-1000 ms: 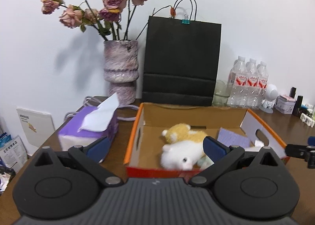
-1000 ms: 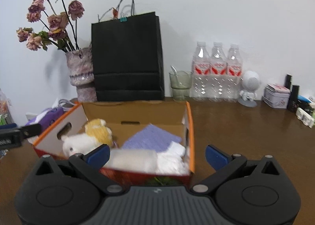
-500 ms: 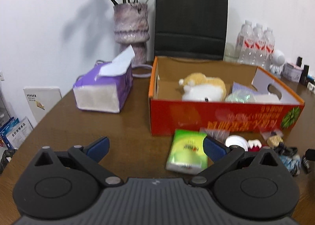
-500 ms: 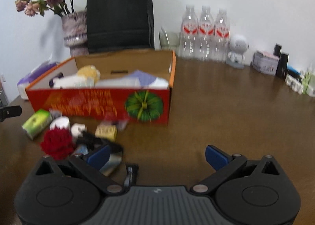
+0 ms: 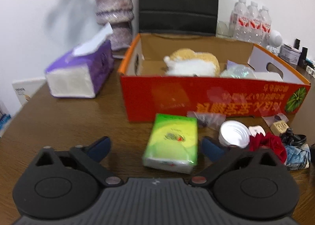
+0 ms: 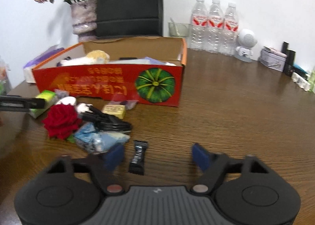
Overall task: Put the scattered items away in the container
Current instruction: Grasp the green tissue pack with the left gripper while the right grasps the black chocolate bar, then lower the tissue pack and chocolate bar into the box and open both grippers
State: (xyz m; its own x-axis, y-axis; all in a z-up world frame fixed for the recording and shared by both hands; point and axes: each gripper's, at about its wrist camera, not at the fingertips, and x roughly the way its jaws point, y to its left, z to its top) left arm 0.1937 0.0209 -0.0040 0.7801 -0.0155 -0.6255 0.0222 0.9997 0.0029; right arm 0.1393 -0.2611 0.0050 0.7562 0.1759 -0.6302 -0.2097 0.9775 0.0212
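Tissues (image 5: 172, 142) lay before the box (image 5: 196, 97), between the closing jaws of the left gripper (image 5: 155, 148), untouched, angled down at the table. Right gripper (image 6: 157, 155), tilted likewise, was closing around a wrapper (image 6: 137, 157), pads clear.

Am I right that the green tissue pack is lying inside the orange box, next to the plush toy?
Not quite. The green tissue pack lies on the table in front of the orange box, between the left gripper's closing jaws, as the left wrist view shows. The plush toy is indeed inside the box.
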